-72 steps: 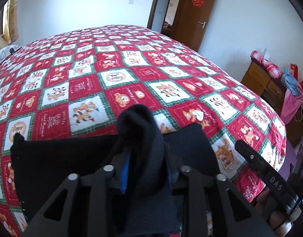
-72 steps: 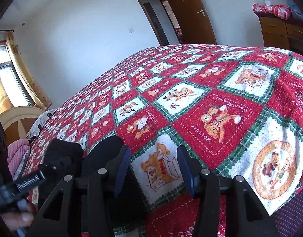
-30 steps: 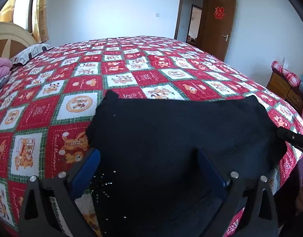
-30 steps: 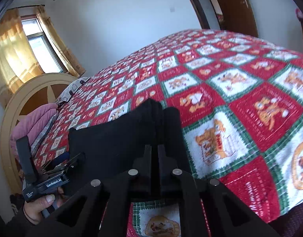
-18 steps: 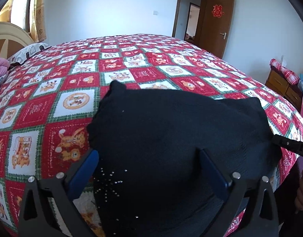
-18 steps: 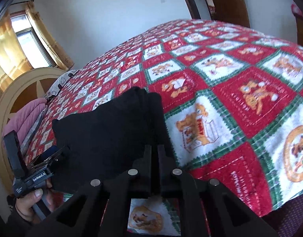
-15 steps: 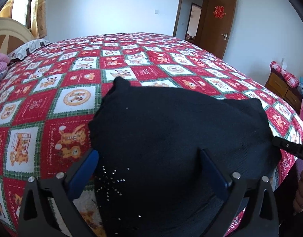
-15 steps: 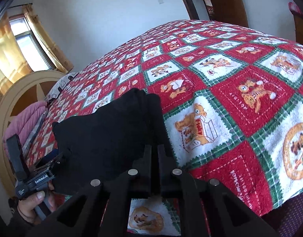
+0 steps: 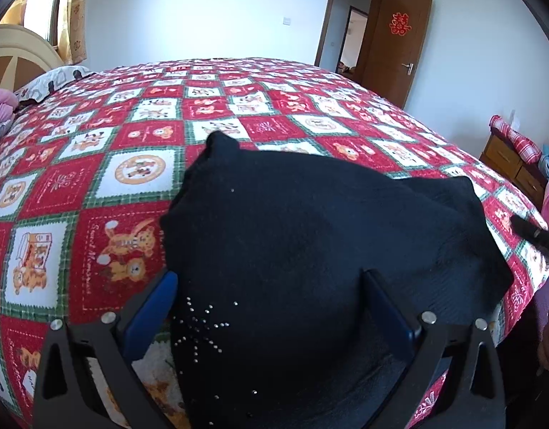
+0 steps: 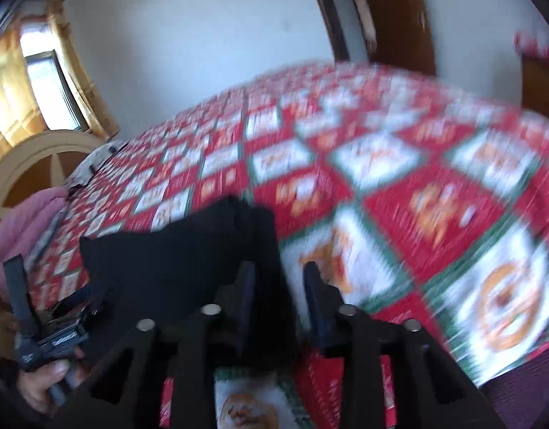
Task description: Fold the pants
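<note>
The black pants (image 9: 310, 250) lie folded in a broad pad on the red patchwork bedspread (image 9: 131, 136), with a rhinestone star near me. My left gripper (image 9: 267, 300) is open wide above their near part, blue pads apart and not pressing the cloth. In the blurred right wrist view, my right gripper (image 10: 279, 286) is at the pants' (image 10: 188, 250) right edge. Its jaws are opening, the black edge runs between them, and the pads stand off it. The right gripper's tip (image 9: 532, 232) shows at the pants' right side.
The bed's near edge drops off just below both grippers. A wooden headboard (image 10: 34, 164), a pillow (image 9: 56, 77) and a pink blanket (image 10: 20, 228) are at the bed's head. A dresser (image 9: 514, 164) with clothes stands on the right, an open door (image 9: 399, 43) beyond.
The right gripper, shut on the pants' edge before, now has its jaws parted and its view is blurred with motion. The left gripper and the pants have stayed put.
</note>
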`<state>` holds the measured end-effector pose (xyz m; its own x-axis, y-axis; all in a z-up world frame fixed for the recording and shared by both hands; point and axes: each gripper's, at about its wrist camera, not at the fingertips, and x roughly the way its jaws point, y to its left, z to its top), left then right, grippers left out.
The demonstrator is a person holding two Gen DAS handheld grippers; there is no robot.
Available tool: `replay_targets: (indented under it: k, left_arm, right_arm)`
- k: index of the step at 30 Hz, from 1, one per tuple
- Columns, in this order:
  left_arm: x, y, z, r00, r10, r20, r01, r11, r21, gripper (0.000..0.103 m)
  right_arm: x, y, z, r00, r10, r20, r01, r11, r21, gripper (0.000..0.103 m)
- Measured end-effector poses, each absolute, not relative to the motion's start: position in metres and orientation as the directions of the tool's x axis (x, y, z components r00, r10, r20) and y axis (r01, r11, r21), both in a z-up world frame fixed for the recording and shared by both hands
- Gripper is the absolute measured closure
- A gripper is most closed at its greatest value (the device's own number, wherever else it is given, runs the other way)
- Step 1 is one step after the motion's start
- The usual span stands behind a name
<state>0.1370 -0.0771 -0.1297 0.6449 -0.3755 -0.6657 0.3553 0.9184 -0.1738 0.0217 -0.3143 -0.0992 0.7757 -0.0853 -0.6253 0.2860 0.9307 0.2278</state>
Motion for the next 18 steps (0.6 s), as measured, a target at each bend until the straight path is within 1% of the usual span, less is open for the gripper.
replay_targets:
  k: [1,2,5,7,8,9,11,12,15,18]
  left_arm:
    - [0.137,-0.078,-0.130,0.646,-0.374,-0.665,0.357,0.919,-0.170,0.000]
    - [0.137,-0.079,-0.131,0.648,-0.372,-0.665,0.358,0.919,-0.166,0.000]
    - [0.136,-0.079,-0.132,0.648,-0.371,-0.665,0.362,0.919,-0.160,0.000]
    - [0.136,-0.078,-0.132,0.646,-0.374,-0.665,0.363,0.917,-0.163,0.000]
    - [0.136,-0.078,-0.132,0.646,-0.374,-0.666,0.364,0.917,-0.162,0.000]
    - [0.136,-0.078,-0.132,0.645,-0.374,-0.666,0.366,0.917,-0.161,0.000]
    - [0.134,-0.078,-0.133,0.640,-0.381,-0.667,0.376,0.913,-0.160,0.000]
    - [0.132,-0.078,-0.133,0.642,-0.378,-0.667,0.379,0.913,-0.152,0.000]
    - [0.126,-0.072,-0.134,0.641,-0.381,-0.666,0.385,0.911,-0.151,0.000]
    - [0.126,-0.062,-0.139,0.625,-0.402,-0.670,0.376,0.906,-0.192,0.000]
  right_arm:
    - [0.021,-0.310,-0.093,0.790,-0.092,-0.606,0.274,0.937,0.215,0.047]
    - [0.023,-0.305,-0.088,0.806,-0.079,-0.587,0.248,0.945,0.213,0.046]
    - [0.037,-0.287,-0.085,0.821,0.002,-0.571,0.155,0.962,0.225,0.046]
    - [0.050,-0.276,-0.091,0.814,0.063,-0.577,0.090,0.968,0.233,0.046]
    - [0.059,-0.273,-0.097,0.799,0.097,-0.594,0.066,0.967,0.247,0.046]
    - [0.068,-0.273,-0.107,0.768,0.111,-0.631,0.075,0.963,0.260,0.046]
    - [0.083,-0.280,-0.127,0.706,0.103,-0.701,0.120,0.958,0.262,0.046]
    - [0.085,-0.283,-0.130,0.700,0.103,-0.707,0.118,0.959,0.257,0.047]
    - [0.081,-0.282,-0.121,0.704,0.109,-0.702,0.114,0.958,0.263,0.047]
    - [0.074,-0.271,-0.104,0.736,0.099,-0.669,0.097,0.964,0.249,0.046]
